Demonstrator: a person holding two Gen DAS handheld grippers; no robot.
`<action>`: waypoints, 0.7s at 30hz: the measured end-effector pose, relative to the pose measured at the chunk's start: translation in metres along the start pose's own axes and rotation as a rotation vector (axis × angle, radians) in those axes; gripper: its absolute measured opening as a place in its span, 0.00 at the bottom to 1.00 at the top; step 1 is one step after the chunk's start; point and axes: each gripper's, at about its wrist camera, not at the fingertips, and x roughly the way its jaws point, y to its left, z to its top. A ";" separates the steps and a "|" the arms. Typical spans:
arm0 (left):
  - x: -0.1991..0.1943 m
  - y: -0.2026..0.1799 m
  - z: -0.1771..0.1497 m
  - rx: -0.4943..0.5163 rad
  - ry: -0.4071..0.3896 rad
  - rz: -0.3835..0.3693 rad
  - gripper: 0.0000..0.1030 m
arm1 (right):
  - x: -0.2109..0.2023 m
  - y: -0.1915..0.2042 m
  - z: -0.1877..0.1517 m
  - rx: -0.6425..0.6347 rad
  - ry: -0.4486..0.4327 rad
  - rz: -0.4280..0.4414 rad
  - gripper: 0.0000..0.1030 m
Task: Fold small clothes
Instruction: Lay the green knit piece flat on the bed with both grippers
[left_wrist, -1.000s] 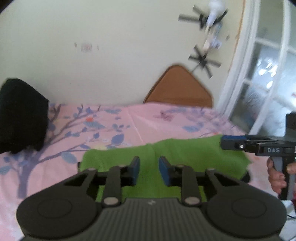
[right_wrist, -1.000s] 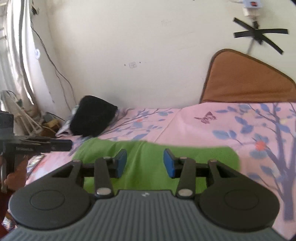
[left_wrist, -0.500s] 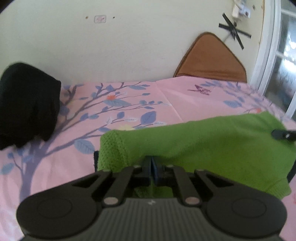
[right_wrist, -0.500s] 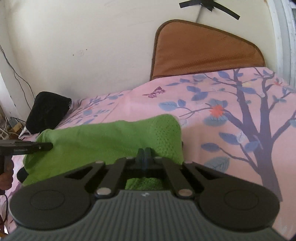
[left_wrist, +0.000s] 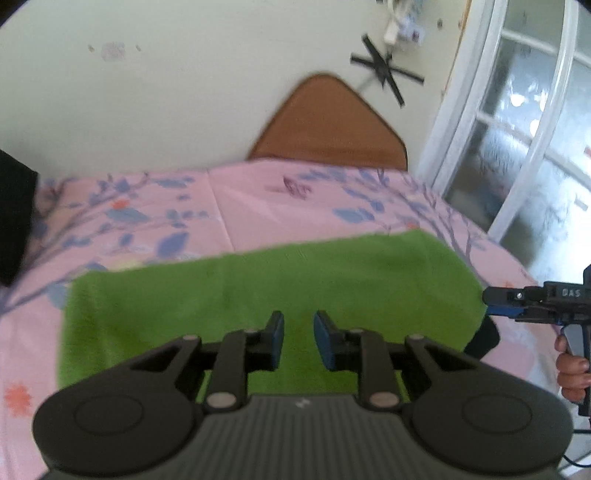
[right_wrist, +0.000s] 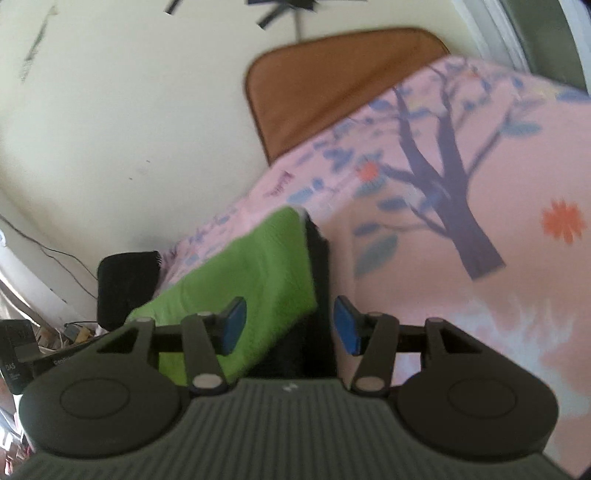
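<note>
The green garment (left_wrist: 269, 291) lies flat on the bed (left_wrist: 332, 206), its long axis crosswise just ahead of the left gripper (left_wrist: 298, 338), whose jaws have just been opening, nothing between them. The right gripper (right_wrist: 290, 325), jaws likewise parting and empty, sits at the cloth's right end.

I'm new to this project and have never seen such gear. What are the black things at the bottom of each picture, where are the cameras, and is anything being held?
Those are handheld grippers, one in each of a person's hands, each with a camera looking along its blue-padded jaws. One picture is from the left gripper, the other from the right gripper. A folded green knitted garment lies on a pink bedsheet printed with trees, with something black under it. Both pairs of jaws have just been opening and stand apart with nothing pinched, so nothing is held. The right gripper also shows from the side, at the garment's right edge.
</note>
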 end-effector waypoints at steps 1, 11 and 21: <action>0.008 0.000 -0.002 -0.011 0.027 0.000 0.14 | 0.002 -0.002 -0.002 0.015 0.011 0.006 0.55; 0.024 0.002 -0.010 -0.013 0.040 0.004 0.11 | 0.028 0.022 0.001 0.055 0.086 0.148 0.25; -0.044 0.055 -0.030 -0.134 -0.104 -0.028 0.23 | 0.050 0.190 0.009 -0.379 0.145 0.351 0.22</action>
